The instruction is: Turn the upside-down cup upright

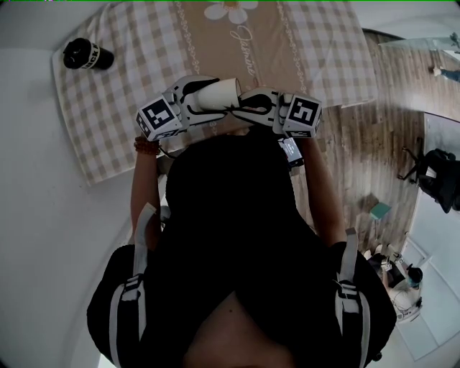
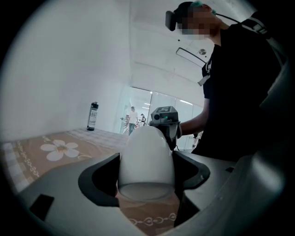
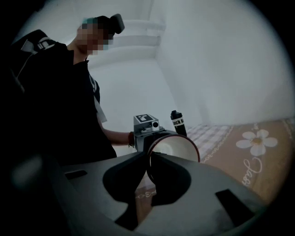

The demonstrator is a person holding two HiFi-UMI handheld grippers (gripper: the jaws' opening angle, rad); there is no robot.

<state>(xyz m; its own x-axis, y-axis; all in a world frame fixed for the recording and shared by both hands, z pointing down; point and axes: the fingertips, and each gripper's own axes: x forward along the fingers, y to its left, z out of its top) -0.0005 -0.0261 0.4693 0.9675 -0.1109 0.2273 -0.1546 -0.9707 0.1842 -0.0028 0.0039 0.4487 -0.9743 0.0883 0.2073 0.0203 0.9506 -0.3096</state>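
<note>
A white cup (image 1: 218,93) with a brown rim is held on its side in the air over the near edge of the checked tablecloth (image 1: 136,65), between two grippers that face each other. My left gripper (image 1: 200,102) is shut on the cup's body (image 2: 146,159); its closed base faces that camera, with a jaw against each side. My right gripper (image 1: 243,106) is shut on the rim of the cup (image 3: 177,150), whose open mouth faces that camera. The pinch point of the right gripper (image 3: 150,161) is at the rim's left edge.
A black bottle (image 1: 86,55) stands at the cloth's far left corner, also seen as a bottle (image 3: 177,122) behind the cup. A daisy print (image 1: 230,11) lies mid-cloth. Wooden floor (image 1: 374,144) runs along the right. My body is close to the table's near edge.
</note>
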